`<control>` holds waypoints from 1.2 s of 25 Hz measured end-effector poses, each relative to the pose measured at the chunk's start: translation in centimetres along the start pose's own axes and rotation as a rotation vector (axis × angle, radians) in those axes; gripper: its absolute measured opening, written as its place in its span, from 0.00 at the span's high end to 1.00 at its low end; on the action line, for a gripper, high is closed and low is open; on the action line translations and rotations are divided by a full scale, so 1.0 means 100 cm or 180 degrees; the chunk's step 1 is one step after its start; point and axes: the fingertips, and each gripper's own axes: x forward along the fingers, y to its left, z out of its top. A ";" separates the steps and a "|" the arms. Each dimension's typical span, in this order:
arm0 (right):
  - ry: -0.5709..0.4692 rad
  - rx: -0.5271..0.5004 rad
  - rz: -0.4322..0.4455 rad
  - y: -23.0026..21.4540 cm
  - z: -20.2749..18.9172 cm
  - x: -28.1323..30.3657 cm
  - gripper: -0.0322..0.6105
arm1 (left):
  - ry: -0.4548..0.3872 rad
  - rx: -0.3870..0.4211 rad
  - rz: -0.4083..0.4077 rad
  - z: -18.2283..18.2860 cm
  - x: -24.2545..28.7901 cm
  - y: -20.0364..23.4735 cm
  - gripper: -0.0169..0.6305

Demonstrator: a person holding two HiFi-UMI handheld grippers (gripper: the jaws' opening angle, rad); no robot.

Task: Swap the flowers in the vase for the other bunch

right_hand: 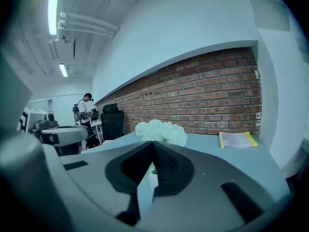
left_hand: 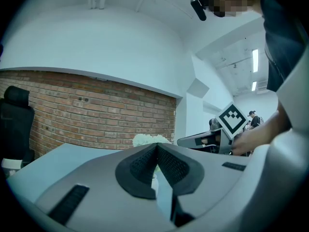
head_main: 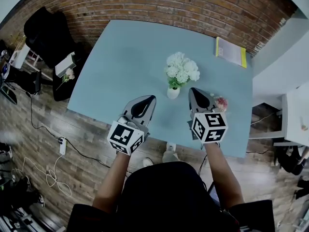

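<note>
**Both grippers empty, white flowers in vase**

White flowers [head_main: 181, 69] stand in the vase [head_main: 173, 92] mid-tabletop [head_main: 125, 57]. The pink bunch [head_main: 221, 103] lies beside the right gripper [head_main: 192, 90]. It and the left gripper [head_main: 150, 98] have fingers together, holding nothing.

Beyond the person's dark short-sleeved top [head_main: 169, 197], the left gripper [head_main: 148, 99] and right gripper [head_main: 192, 91] are grey, tapered shells with black ribbed pads [left_hand: 144, 168] and black-and-white marker cubes [head_main: 126, 137].
</note>
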 end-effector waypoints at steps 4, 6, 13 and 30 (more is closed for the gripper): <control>-0.0053 -0.0012 -0.0012 0.017 0.001 -0.012 0.93 | -0.0017 0.0017 -0.0034 0.004 -0.016 -0.003 0.96; -0.0089 -0.0013 -0.0014 0.026 0.002 -0.018 0.93 | -0.0028 0.0044 -0.0068 0.007 -0.023 -0.005 0.96; -0.0192 -0.0043 -0.0050 0.054 -0.001 -0.040 0.93 | -0.0068 0.0113 -0.0149 0.010 -0.051 -0.013 0.96; -0.0413 -0.0152 -0.0097 0.118 0.000 -0.085 0.93 | -0.0155 0.0128 -0.0197 0.012 -0.113 -0.031 0.96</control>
